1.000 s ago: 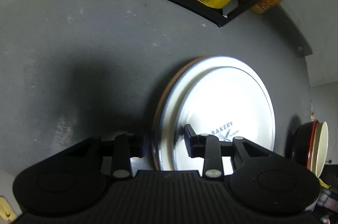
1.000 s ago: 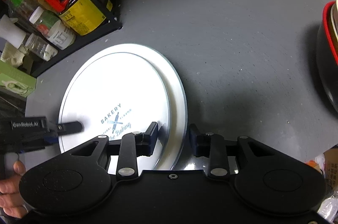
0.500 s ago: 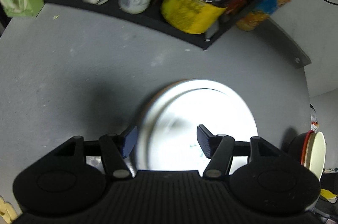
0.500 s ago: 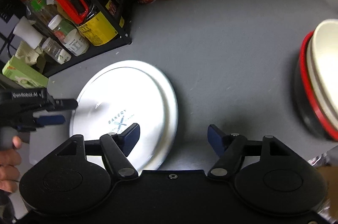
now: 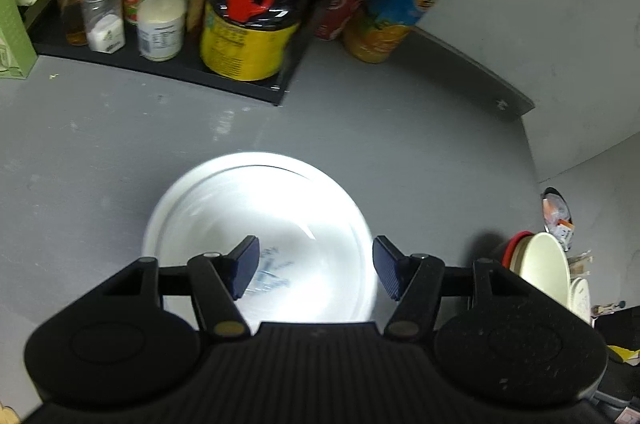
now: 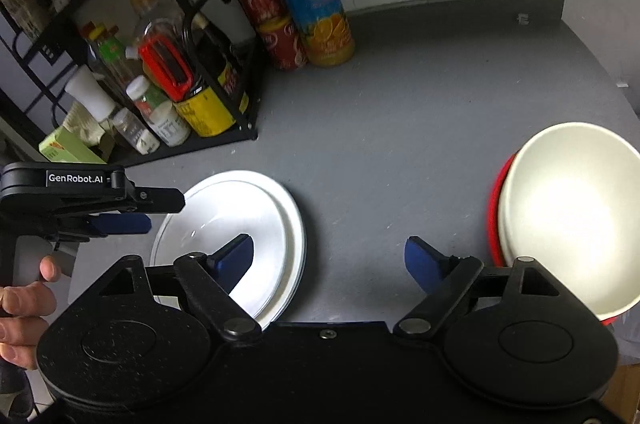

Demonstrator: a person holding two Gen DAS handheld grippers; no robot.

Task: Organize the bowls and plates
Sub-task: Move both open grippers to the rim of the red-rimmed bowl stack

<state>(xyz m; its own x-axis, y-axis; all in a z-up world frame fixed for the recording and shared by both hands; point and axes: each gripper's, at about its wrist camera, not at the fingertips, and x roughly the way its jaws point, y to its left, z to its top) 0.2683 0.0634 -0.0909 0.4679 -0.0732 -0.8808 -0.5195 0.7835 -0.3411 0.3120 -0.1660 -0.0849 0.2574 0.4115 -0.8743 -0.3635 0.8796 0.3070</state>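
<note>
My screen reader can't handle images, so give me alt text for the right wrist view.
A stack of white plates lies flat on the grey table, with the right gripper above it, jaws opening and nothing between them. The left gripper hovers at the stack's left edge; a cream bowl nested in a red-rimmed one sits far right.

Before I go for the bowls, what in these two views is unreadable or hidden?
- Plate stack: near edge hidden behind right gripper, whose jaws are opening on nothing; count unclear.
- Plate print, left wrist view: blurred, glared.
- Cream bowl: interior washed out by glare.
- Red bowl beneath: only its rim shows.
</note>
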